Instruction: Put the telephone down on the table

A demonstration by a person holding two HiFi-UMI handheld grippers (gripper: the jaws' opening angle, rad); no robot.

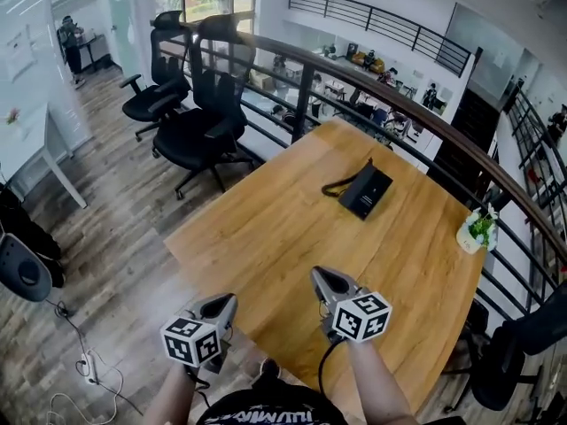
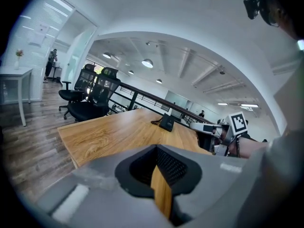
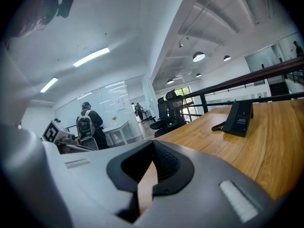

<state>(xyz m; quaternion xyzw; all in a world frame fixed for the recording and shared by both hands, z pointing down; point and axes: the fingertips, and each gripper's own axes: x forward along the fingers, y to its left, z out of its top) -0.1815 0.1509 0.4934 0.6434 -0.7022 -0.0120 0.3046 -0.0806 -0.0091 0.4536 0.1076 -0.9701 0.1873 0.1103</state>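
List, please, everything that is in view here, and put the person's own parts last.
telephone: one, black, corded, lying on the table's far part
table: one, light wood, centre
office chairs: two, black, beyond the table's far left side
potted plant: one, green in a white pot, table's right edge
railing: one, dark, behind the table
power strip: one, white, floor at left
left gripper: one, grey, fingers shut, empty, by the table's near edge
right gripper: one, grey, fingers shut, empty, over the table's near part
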